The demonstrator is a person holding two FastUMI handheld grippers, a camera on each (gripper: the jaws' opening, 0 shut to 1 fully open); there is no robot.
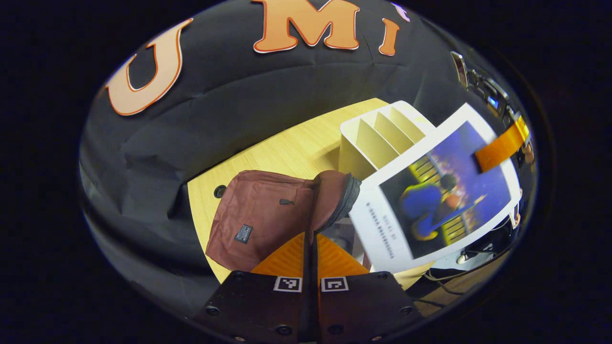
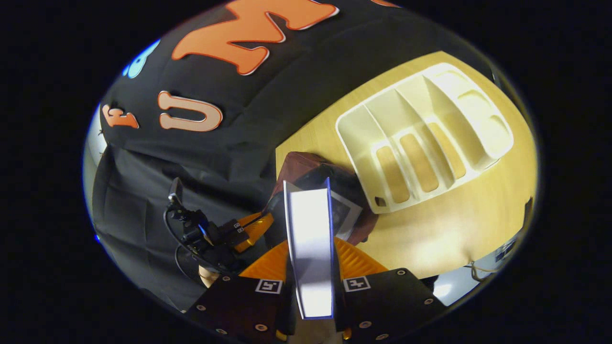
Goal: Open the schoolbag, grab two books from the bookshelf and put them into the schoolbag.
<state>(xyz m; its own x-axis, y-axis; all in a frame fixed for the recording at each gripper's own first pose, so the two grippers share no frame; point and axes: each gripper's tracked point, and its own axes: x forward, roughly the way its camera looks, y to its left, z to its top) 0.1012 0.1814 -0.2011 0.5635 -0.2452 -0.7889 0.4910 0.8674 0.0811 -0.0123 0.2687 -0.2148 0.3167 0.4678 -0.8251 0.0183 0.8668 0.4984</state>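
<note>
Now the right gripper [image 2: 310, 286] clamps a book [image 2: 310, 248] above the open schoolbag [image 1: 258, 215] on the table [image 1: 291, 148], beside the bookshelf [image 2: 425, 138]. The left gripper [image 1: 310, 282] pinches the bag's flap [image 1: 334, 196], holding the mouth open. Next, I judge, the book must go down into that opening.

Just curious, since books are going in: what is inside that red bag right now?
One book already stands in the open mouth of the bag, white edge showing. The right gripper holds a second book above it, covering much of the opening, so anything deeper cannot be seen.
</note>
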